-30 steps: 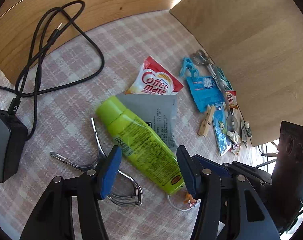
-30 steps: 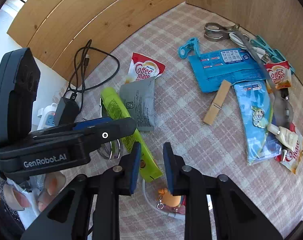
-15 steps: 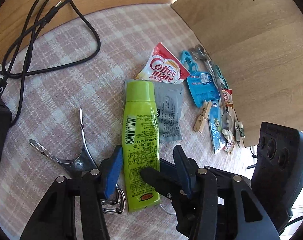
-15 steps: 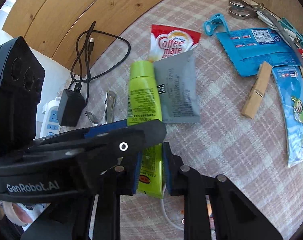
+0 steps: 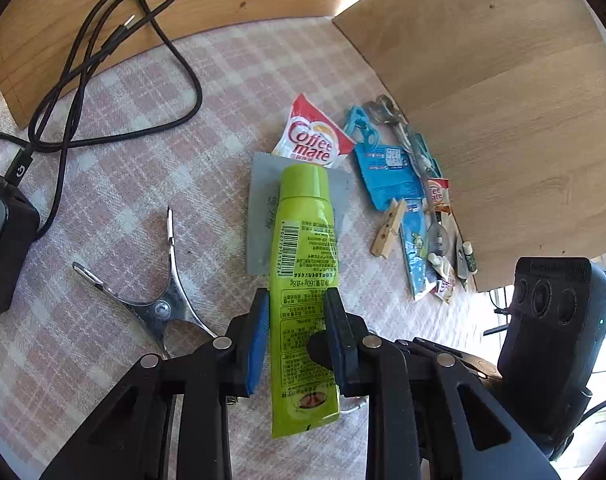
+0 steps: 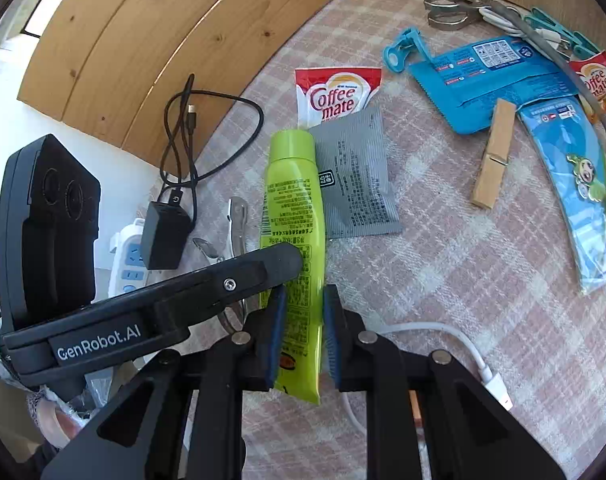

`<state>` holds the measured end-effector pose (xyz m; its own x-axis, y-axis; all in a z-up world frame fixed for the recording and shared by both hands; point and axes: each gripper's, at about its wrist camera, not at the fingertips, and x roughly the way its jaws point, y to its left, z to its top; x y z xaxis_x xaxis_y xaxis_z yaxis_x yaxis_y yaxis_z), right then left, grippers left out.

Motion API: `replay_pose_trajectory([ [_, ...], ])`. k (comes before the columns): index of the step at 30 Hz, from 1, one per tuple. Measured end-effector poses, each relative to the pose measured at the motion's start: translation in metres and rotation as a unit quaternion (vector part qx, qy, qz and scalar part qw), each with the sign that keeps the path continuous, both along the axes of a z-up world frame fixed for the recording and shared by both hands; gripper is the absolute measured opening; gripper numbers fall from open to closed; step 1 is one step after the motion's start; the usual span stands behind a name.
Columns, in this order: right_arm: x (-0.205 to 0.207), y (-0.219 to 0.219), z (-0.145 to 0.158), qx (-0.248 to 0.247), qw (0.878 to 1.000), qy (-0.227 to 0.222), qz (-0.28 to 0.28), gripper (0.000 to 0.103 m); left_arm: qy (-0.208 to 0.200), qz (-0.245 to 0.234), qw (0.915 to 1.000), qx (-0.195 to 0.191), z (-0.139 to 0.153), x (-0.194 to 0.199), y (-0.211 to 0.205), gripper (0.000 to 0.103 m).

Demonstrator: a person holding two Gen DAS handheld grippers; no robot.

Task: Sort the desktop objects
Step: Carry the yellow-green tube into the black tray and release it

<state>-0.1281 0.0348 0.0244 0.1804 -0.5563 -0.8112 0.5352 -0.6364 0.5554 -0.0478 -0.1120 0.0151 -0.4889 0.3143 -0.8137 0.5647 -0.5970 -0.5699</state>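
Observation:
A lime-green tube [image 5: 303, 240] lies lengthwise on the checked cloth, its cap toward the Coffee mate sachet [image 5: 311, 140] and partly over a grey packet [image 5: 259, 208]. My left gripper [image 5: 297, 304] is closing on the tube's lower half, blue pads against both edges. My right gripper [image 6: 303, 300] is also closing, its pads pressing the same tube [image 6: 293, 200] near the crimped end. One of the left gripper's fingers [image 6: 263, 268] crosses in front of the tube in the right wrist view.
A metal clip [image 5: 159, 304], black charger [image 5: 3, 240] and cable [image 5: 103, 60] lie left. Blue packets [image 6: 487, 68], a wooden clothespin [image 6: 493, 156], scissors [image 6: 451, 8] and a blue clip [image 6: 403, 48] lie right. A white cable [image 6: 463, 344] runs nearby. Wooden walls [image 5: 503, 100] border the cloth.
The left jaws narrowed from wide apart to touching the tube, which went from slanted to straight between them. The right jaws drew in slightly around the tube's end.

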Motion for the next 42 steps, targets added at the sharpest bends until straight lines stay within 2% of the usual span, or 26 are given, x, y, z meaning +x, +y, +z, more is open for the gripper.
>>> replay_pose_trajectory([
  [8,0.004,0.034,0.034,-0.014,0.999,0.02,-0.036,0.018,0.03,-0.037,0.9988,-0.008,0.032,-0.011,0.033,0.025],
  [14,0.007,0.083,0.055,-0.019,0.996,0.037,-0.084,0.018,0.048,-0.087,0.995,-0.011,0.052,-0.029,0.083,0.025],
  [19,0.009,0.144,0.067,-0.02,0.988,0.046,-0.144,0.018,0.058,-0.15,0.987,-0.005,0.062,-0.05,0.14,0.025],
  [22,0.011,0.186,0.072,-0.022,0.981,0.047,-0.184,0.018,0.064,-0.192,0.9794,0.0,0.067,-0.063,0.18,0.025],
  [27,0.019,0.262,0.082,-0.024,0.967,0.051,-0.247,0.018,0.073,-0.269,0.9602,0.001,0.078,-0.082,0.252,0.025],
  [31,0.035,0.324,0.091,-0.02,0.952,0.055,-0.3,0.018,0.079,-0.328,0.9413,0.011,0.085,-0.088,0.316,0.025],
  [38,0.074,0.426,0.109,-0.002,0.922,0.066,-0.382,0.018,0.095,-0.423,0.9011,0.013,0.104,-0.082,0.423,0.025],
  [42,0.095,0.465,0.115,0.023,0.913,0.069,-0.402,0.018,0.097,-0.468,0.8784,0.004,0.109,-0.072,0.469,0.024],
])
